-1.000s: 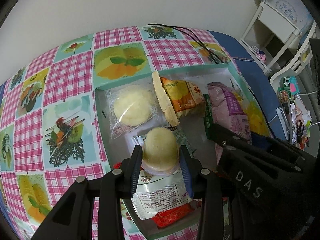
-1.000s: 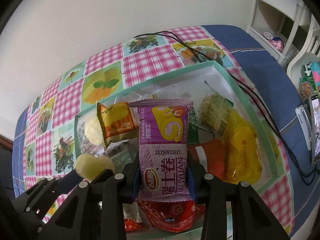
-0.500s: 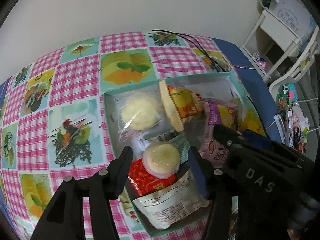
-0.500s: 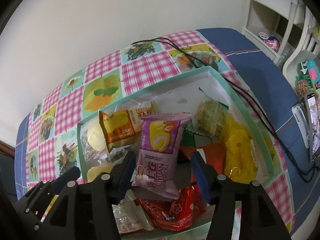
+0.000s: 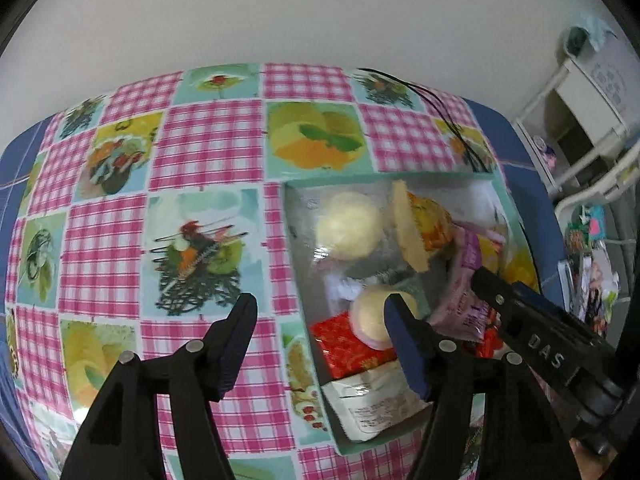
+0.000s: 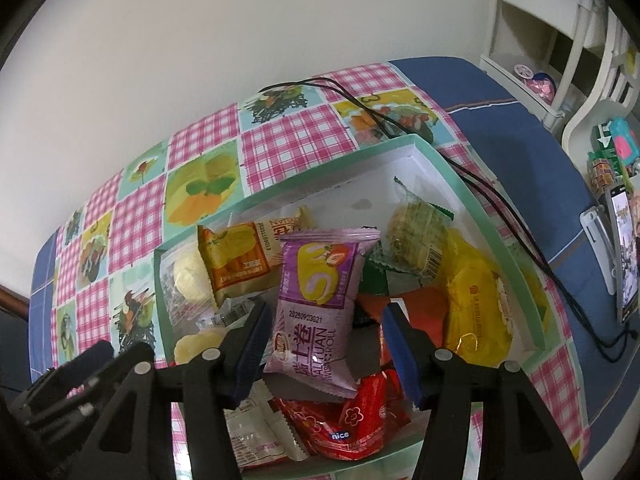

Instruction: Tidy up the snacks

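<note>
Left wrist view: left gripper (image 5: 320,322) sits at lower centre of frame, jaws opening, nothing pinched. Between the fingers lie only the checked tablecloth (image 5: 208,140) and the left wall of the mint-green box (image 5: 298,280). The round pale jelly cup (image 5: 370,316) lies in the box at centre right, partly behind the right finger, resting on a red packet (image 5: 348,350); I cannot tell whether the finger touches it. A white printed sachet (image 5: 372,404) lies below the red packet near the box's lower corner. Upper part of the box: a round yellowish cake in clear wrap (image 5: 346,226), just right of it an orange snack pack (image 5: 424,228) standing on edge.

Right wrist view: right gripper (image 6: 322,338) at lower centre, jaws spread, pads clear on both sides of the purple Swiss-roll pack (image 6: 318,308). The pack lies tilted between the fingers on top of the other snacks in the box, its lower end over a red wrapper. To its right, a yellow packet (image 6: 476,304) against the box's right wall; above that, a green-wrapped cake (image 6: 418,234). A black cable (image 6: 472,184) runs over the cloth past the box's upper right corner. The other gripper's black body shows at lower left.
</note>
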